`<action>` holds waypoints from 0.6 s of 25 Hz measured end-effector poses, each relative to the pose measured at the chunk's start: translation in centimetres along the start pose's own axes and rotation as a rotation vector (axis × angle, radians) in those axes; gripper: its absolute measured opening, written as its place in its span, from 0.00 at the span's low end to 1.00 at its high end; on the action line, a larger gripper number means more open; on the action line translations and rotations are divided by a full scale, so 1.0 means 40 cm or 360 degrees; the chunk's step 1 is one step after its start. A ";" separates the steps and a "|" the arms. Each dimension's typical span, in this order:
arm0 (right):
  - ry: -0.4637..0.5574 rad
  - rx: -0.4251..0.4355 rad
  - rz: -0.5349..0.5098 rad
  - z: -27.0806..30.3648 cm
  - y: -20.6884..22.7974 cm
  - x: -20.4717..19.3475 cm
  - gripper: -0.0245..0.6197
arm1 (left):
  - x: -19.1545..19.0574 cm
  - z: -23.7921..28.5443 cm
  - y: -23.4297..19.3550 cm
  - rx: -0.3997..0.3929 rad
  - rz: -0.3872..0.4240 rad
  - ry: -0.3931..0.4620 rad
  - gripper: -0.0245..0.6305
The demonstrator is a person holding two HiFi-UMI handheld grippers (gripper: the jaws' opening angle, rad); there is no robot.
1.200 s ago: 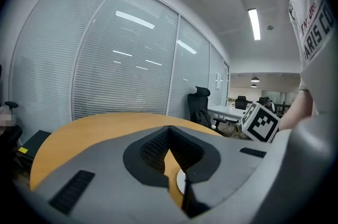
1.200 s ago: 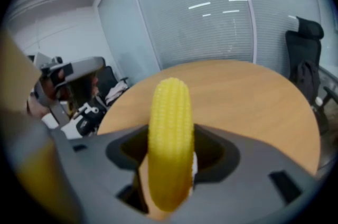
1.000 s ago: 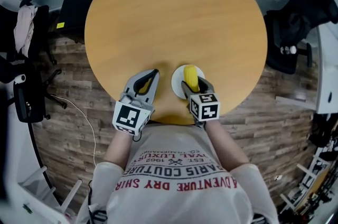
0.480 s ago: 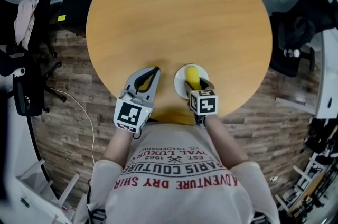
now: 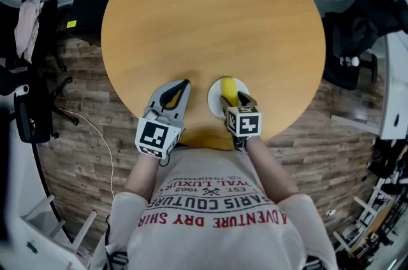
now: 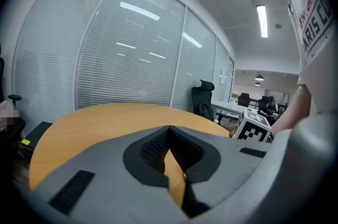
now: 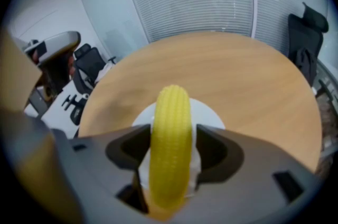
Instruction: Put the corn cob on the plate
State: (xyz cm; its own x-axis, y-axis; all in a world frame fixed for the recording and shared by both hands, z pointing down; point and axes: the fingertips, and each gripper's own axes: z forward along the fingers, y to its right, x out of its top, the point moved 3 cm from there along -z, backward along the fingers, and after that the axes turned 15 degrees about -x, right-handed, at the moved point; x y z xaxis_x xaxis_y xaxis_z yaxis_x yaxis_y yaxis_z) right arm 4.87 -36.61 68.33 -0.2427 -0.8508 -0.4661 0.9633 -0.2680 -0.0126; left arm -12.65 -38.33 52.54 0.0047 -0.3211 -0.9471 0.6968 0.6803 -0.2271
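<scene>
A yellow corn cob (image 7: 170, 149) sits between the jaws of my right gripper (image 7: 171, 136), which press on both its sides. It lies lengthwise over a small white plate (image 7: 210, 112) on the round wooden table. The head view shows the plate (image 5: 215, 101) near the table's front edge, the corn cob (image 5: 230, 90) across it and the right gripper (image 5: 234, 97) above its near half. Whether the cob rests on the plate is unclear. My left gripper (image 5: 185, 83) hovers just left of the plate, its jaws together and holding nothing (image 6: 169, 129).
The round table (image 5: 210, 14) carries nothing else in view. Office chairs (image 5: 29, 103) and dark bags (image 5: 363, 20) stand on the wood-plank floor around it. The person's torso is right at the table's front edge.
Almost nothing differs: the head camera shifted slightly, while both grippers, the corn cob and the plate keep their places.
</scene>
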 end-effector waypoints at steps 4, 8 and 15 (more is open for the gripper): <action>0.0049 -0.0021 0.0059 -0.044 0.023 0.008 0.45 | 0.013 0.014 0.026 -0.0015 0.0007 -0.0001 0.09; 0.0143 0.0003 0.0174 -0.114 0.042 0.039 0.45 | 0.034 0.019 0.047 -0.0008 0.0027 0.0012 0.09; 0.0525 -0.0025 0.0208 -0.220 0.114 0.125 0.10 | 0.082 0.020 0.113 0.0028 0.0078 0.0058 0.09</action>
State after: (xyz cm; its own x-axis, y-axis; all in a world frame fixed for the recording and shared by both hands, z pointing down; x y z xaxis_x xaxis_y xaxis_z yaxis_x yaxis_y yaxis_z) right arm 9.06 -38.12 58.16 -0.0700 -0.6850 -0.7252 0.9861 -0.1573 0.0534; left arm -8.92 -36.83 48.59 0.0135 -0.2630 -0.9647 0.7088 0.6830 -0.1763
